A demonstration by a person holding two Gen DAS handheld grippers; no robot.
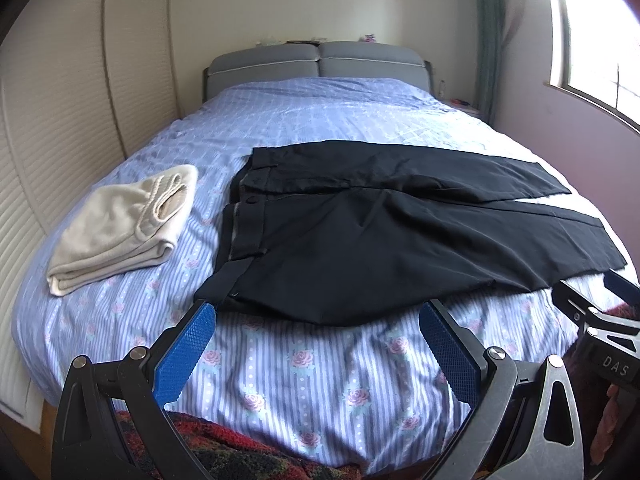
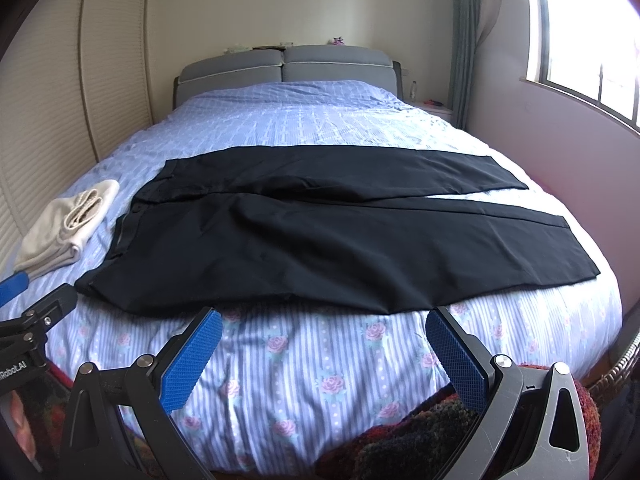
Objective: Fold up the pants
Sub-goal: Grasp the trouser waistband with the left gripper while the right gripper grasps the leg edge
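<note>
Black pants (image 2: pixel 320 232) flat on bed (image 2: pixel 304 380), unfolded; left gripper (image 1: pixel 316 344) and right gripper (image 2: pixel 324 344) fingers wide, empty; next, likely: grasp near edge.

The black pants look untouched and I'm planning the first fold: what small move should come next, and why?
Probably lower both open tongs onto the near edge of the black pants, the left tongs by the waistband, the right tongs further along the leg. The pants lie spread flat on the bed, legs apart, and neither tongs holds any cloth yet.
</note>
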